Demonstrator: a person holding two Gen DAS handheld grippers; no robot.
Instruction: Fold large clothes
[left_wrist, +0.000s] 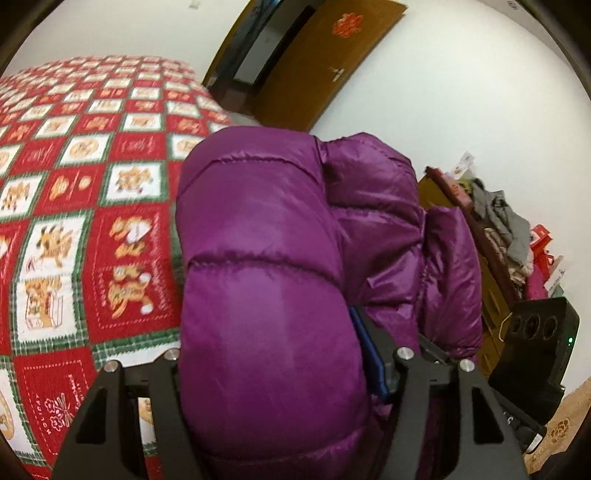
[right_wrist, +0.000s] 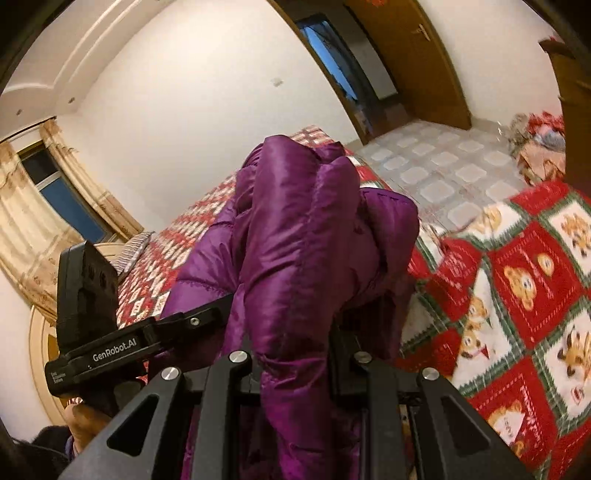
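Item: purple down jacket (left_wrist: 266, 258), bundled, lifted above checked bedspread (left_wrist: 74, 192) at 9 o'clock.
L gripper (left_wrist: 280, 369): clamped wide on thick quilted roll, long axis toward 12.
R gripper (right_wrist: 295, 354): pinched narrow on thinner fold, bedspread at 3.
Both equally near; jacket straight ahead.

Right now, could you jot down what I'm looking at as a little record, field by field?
garment: purple puffer jacket, bunched up and lifted
left gripper: clamped on a thick padded fold of the jacket
right gripper: clamped on a thinner fold
surface below: bed with a red, white and green checked quilt
background: brown wooden door, curtained window
fold state: not yet laid flat
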